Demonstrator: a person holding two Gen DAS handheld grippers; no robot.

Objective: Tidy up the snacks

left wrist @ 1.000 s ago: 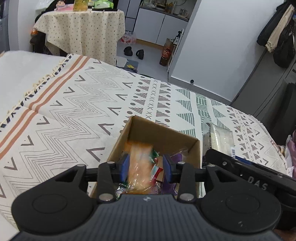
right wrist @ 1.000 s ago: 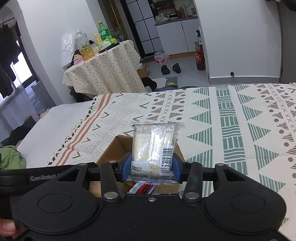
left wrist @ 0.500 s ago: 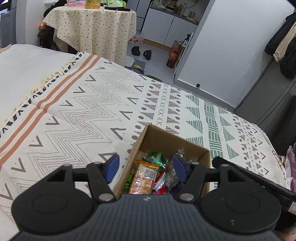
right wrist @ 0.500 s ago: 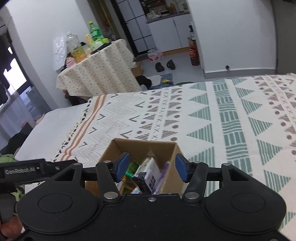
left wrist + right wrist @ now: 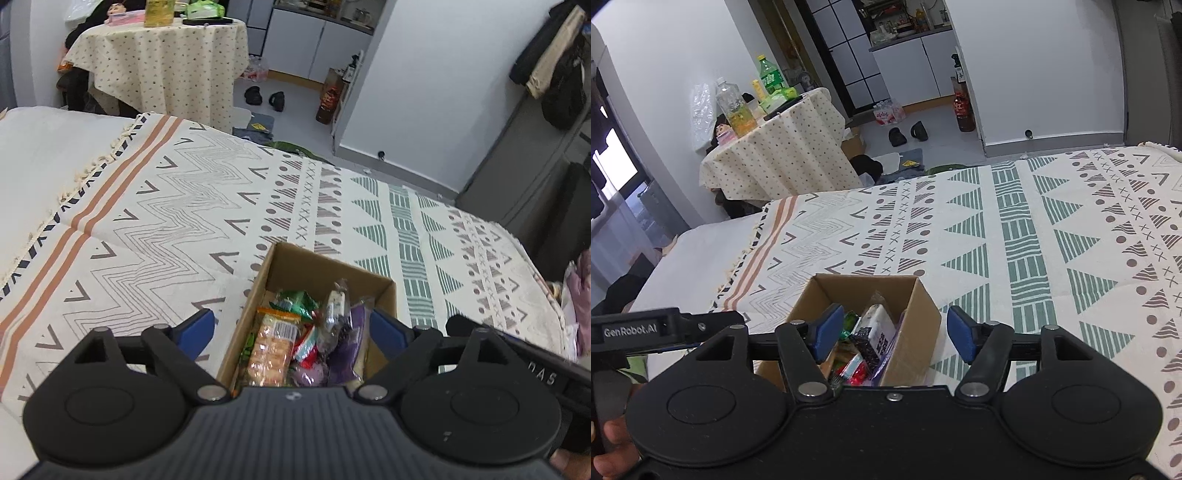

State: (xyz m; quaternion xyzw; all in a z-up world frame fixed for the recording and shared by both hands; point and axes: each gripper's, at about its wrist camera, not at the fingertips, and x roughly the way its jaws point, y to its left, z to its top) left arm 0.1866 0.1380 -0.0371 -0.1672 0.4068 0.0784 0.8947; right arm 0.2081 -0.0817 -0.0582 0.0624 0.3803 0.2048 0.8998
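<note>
Snacks (image 5: 295, 332) fill a small open cardboard box (image 5: 325, 264) that sits on a bed covered by a patterned blanket (image 5: 166, 221) with zigzags, triangles and orange stripes. From my left wrist camera I see, inside the box, an orange cracker packet (image 5: 271, 349) lying lengthwise, a green wrapper (image 5: 295, 299) behind it, a clear packet with white contents (image 5: 338, 304) standing on end, a purple packet (image 5: 349, 343) against the right wall, and a red-and-white wrapper (image 5: 306, 345) between them. My left gripper (image 5: 291, 330) hangs just above the near end of the box with its blue pads (image 5: 195, 328) spread wide and nothing between them. From the right wrist camera, the same box (image 5: 916, 332) appears close below, with a white packet printed with a black code (image 5: 875, 334) leaning upright and a red wrapper (image 5: 858, 373) nearer me. My right gripper (image 5: 892, 334) is also spread wide and empty, one pad over the box interior and the other outside its right wall. The other gripper's black body (image 5: 646, 332) shows at the left edge, and part of a hand (image 5: 613, 454) shows at the lower left corner. Beyond the bed stands a round counter with a dotted cloth (image 5: 783, 151) carrying bottles (image 5: 733, 107); a pair of black shoes (image 5: 907, 133) lies on the floor.
</note>
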